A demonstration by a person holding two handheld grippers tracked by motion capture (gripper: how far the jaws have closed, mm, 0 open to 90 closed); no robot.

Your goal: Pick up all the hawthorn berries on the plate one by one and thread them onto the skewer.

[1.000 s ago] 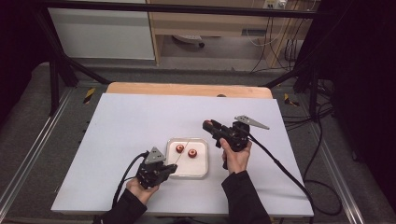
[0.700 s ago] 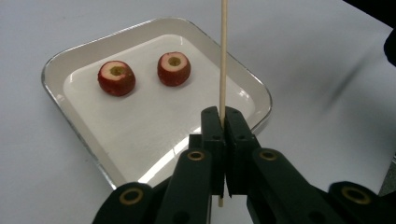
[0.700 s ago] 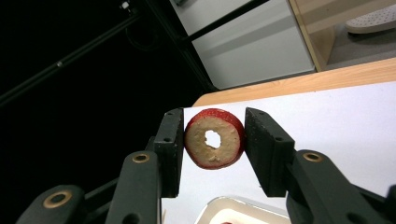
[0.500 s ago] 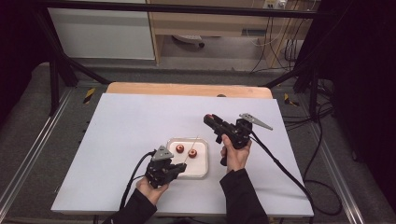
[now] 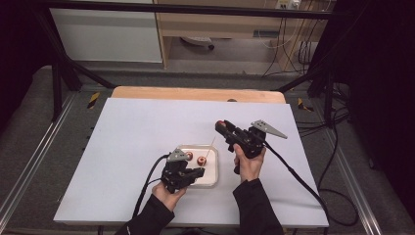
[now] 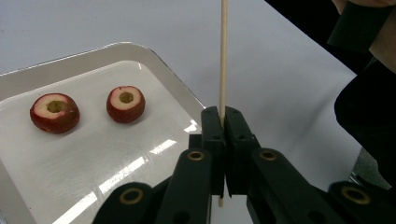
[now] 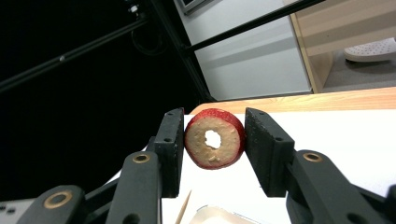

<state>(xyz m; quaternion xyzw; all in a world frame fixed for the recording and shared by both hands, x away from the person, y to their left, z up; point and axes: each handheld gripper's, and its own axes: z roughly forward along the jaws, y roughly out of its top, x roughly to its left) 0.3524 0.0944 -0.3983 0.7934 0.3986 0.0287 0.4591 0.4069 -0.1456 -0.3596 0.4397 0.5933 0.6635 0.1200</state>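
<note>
My left gripper [image 6: 223, 119] is shut on a thin wooden skewer [image 6: 223, 56] that points straight up out of its jaws. In the high view the left gripper [image 5: 199, 171] sits over the front of a white tray [image 5: 211, 181], and the skewer [image 5: 210, 149] leans up to the right. Two red-skinned fruit slices with cored centres [image 6: 54, 112] [image 6: 125, 103] lie flat in the tray [image 6: 140, 49]. My right gripper [image 7: 214, 135] is shut on a third cored slice [image 7: 215, 138], held on edge. It hovers above and to the right of the tray, with its slice [image 5: 221, 123] at the tip.
The white table sheet [image 5: 137, 127] lies bare to the left and behind the tray. A wooden strip [image 5: 195, 93] runs along the far edge. Black frame bars and cables [image 5: 313, 191] stand around the table. The right forearm's sleeve [image 6: 369, 107] is close beside the left gripper.
The left gripper has moved right along the tray's front with the skewer in it. The right gripper with its slice has stayed in place.
</note>
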